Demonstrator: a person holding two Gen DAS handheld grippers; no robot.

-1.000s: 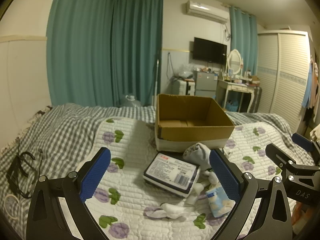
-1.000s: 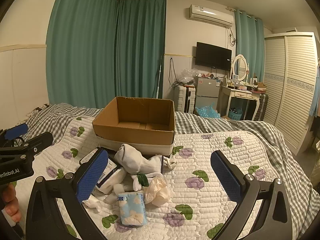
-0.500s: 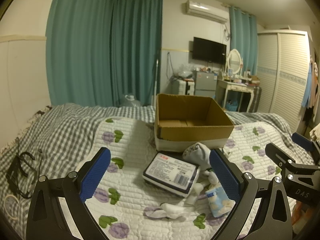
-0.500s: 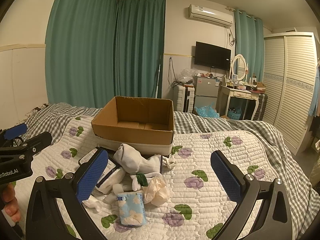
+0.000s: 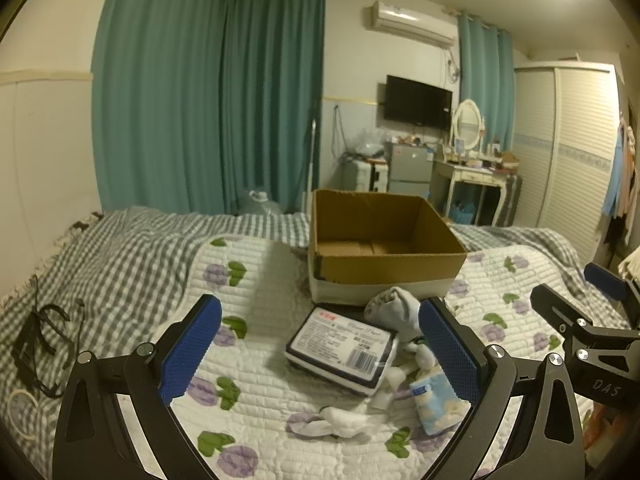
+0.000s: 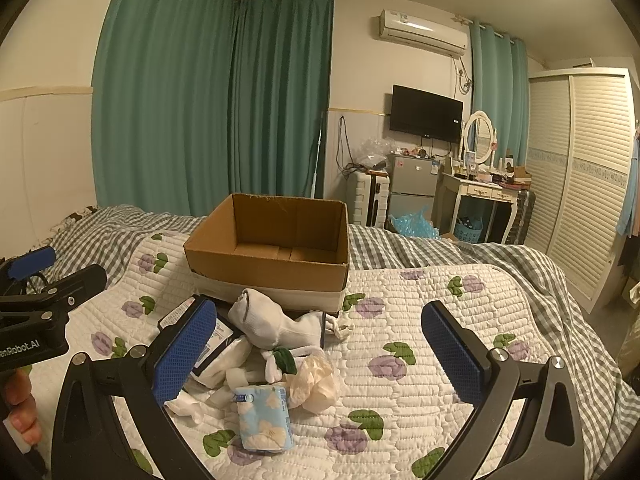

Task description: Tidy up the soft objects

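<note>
An open cardboard box point(image 5: 380, 256) point(image 6: 276, 248) stands on the quilted bed, nothing visible inside. In front of it lies a pile of soft things: a dark wet-wipes pack point(image 5: 340, 342) point(image 6: 188, 316), a white sock bundle point(image 6: 268, 322) point(image 5: 394, 306), a small blue tissue pack point(image 6: 262, 420) point(image 5: 434, 404), a cream crumpled bag point(image 6: 316, 380) and white cloth pieces point(image 5: 340, 424). My left gripper point(image 5: 316, 352) is open above the pile, holding nothing. My right gripper point(image 6: 320, 352) is open too, hovering over the pile.
The floral quilt point(image 6: 400, 320) covers a grey checked blanket point(image 5: 100, 256). Black cables point(image 5: 36, 344) lie at the bed's left edge. Teal curtains, a small fridge point(image 6: 412, 184), a dressing table point(image 6: 484, 196) and a white wardrobe point(image 6: 588, 184) stand beyond the bed.
Both grippers drifted only slightly; the pile and the box look unchanged.
</note>
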